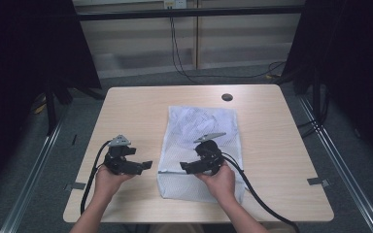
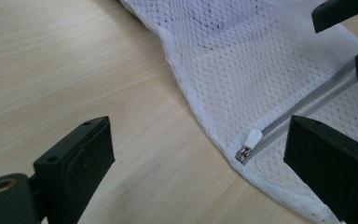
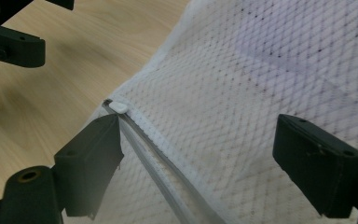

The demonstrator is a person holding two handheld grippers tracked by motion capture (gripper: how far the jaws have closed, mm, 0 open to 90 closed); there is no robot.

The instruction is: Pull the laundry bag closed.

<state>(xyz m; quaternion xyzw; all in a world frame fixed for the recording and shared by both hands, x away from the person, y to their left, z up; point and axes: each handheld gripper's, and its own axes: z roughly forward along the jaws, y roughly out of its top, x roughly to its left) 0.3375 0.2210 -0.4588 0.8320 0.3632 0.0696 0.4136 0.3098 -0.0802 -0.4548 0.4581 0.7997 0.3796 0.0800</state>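
Right gripper view: you are holding the zipper pull (image 3: 119, 107) at the mesh bag's (image 3: 261, 84) nine o'clock edge, mid-desk (image 1: 131, 107), between both wide-open, empty tongs, right (image 3: 198, 161) and left (image 2: 198, 170), ready to unzip.

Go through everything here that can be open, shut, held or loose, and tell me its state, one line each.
mesh laundry bag: lying flat on the table, held by neither gripper.
zipper: appears closed, with its pull at the bag's left edge.
left gripper: open, fingers over bare table and the bag's edge, gripping nothing.
right gripper: open above the bag, near the zipper.
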